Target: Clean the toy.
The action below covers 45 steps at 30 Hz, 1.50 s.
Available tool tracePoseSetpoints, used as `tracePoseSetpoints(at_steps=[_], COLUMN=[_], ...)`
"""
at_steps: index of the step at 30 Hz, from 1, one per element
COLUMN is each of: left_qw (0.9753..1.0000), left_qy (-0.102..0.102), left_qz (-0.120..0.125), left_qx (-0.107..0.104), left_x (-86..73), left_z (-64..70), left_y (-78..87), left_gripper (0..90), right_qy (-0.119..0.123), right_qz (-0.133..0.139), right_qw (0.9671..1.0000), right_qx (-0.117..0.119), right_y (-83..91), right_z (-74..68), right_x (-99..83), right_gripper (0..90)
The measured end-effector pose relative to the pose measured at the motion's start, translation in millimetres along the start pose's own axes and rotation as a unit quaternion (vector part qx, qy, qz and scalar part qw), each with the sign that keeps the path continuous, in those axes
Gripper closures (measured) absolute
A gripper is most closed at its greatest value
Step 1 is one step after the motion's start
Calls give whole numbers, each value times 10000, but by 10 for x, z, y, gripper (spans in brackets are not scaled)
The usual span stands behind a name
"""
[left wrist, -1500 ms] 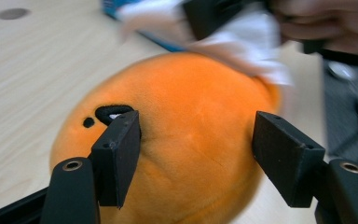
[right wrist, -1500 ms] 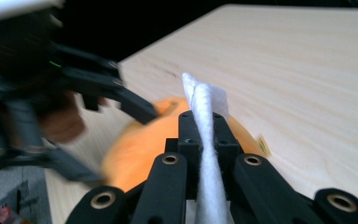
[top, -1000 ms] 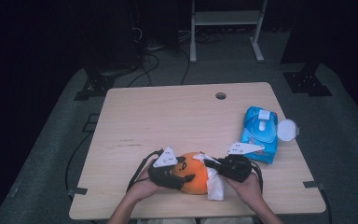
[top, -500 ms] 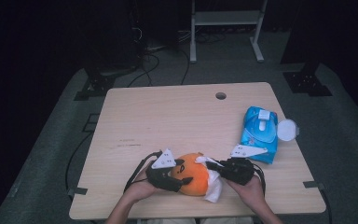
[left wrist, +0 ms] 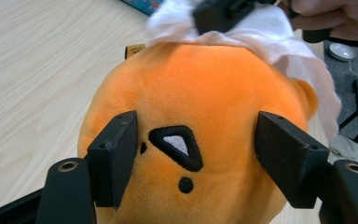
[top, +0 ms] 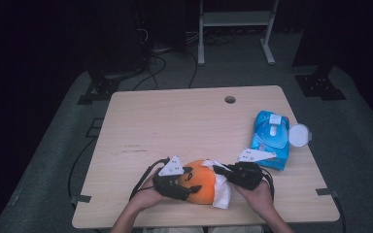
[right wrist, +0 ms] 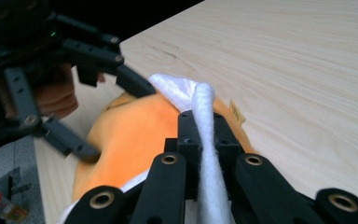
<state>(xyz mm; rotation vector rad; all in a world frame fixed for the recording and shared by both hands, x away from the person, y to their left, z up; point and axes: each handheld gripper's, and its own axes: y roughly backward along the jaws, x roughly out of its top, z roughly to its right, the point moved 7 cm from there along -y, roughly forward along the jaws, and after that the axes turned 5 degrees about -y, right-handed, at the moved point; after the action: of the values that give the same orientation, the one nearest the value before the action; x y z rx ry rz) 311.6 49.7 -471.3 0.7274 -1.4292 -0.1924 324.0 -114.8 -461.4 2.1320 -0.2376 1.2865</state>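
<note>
An orange plush toy [top: 201, 183] with a stitched face [left wrist: 177, 144] lies near the table's front edge. My left gripper [top: 188, 181] holds it, with one jaw pressed into each side of the face [left wrist: 200, 163]. From the right, my right gripper [top: 221, 171] is shut on a white wipe [right wrist: 204, 105], pinched between its jaws [right wrist: 200, 135]. The wipe [left wrist: 270, 37] drapes over the plush's top and right side. The right gripper view has the plush [right wrist: 135, 135] beneath the wipe and the left gripper [right wrist: 103, 112] beyond it.
A blue pack of wet wipes [top: 271, 138] lies at the table's right edge with its round white lid [top: 299, 134] flipped open. The wooden table [top: 175, 126] has a cable hole [top: 230, 99] near its far edge. Dark floor and stands surround it.
The right gripper has shifted slightly with the wipe across the plush's top. The left gripper and the plush have barely moved.
</note>
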Motion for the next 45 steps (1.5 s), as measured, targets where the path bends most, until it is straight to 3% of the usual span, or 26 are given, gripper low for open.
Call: tracePoseSetpoints(at_steps=[3,8,11,13,15,18,26,29,33,37,41,45], left_qw=[10000,9984,9989,9996,9999,9992,9994,9995,9995,9996,9997,9999], left_qy=[-75,-107,-80,-40,89,242,106,35,-41,-67,-87,-7], left_qz=[47,544,467,271,105,207,111,121,81,33,77,86], left_qx=[-15,74,66,58,-98,-234,-318,-300,-307,-273,-211,-92], left_x=[42,357,419,383,293,173,90,66,38,-8,-17,-17], left_z=[16,-1,-56,-95,-96,-66,-14,17,50,50,49,25], left_y=[31,80,-2,-81,-142,-157,-93,-80,-69,-39,-34,-40], left_gripper=[307,220,179,162,162,185,203,203,204,205,208,211], right_qy=[46,-76,-136,-121,-113,-108,-264,-362,-150,-96,-173,-181], right_qz=[-53,-18,-23,-22,-20,-86,-120,-39,9,-47,-48,-242], right_qw=[10000,9999,9998,9997,9997,9997,9996,9993,9994,9997,9998,9995], right_qx=[35,81,156,194,216,187,25,105,318,198,-48,-11], right_y=[70,146,145,143,141,139,177,180,93,-15,74,195], right_z=[-47,-2,-6,-33,-44,-26,97,51,-137,-74,76,0], right_x=[-66,-89,-103,-99,-100,-132,-164,-160,-64,-10,-65,-213], right_gripper=[842,841,840,839,839,838,838,839,840,840,842,843])
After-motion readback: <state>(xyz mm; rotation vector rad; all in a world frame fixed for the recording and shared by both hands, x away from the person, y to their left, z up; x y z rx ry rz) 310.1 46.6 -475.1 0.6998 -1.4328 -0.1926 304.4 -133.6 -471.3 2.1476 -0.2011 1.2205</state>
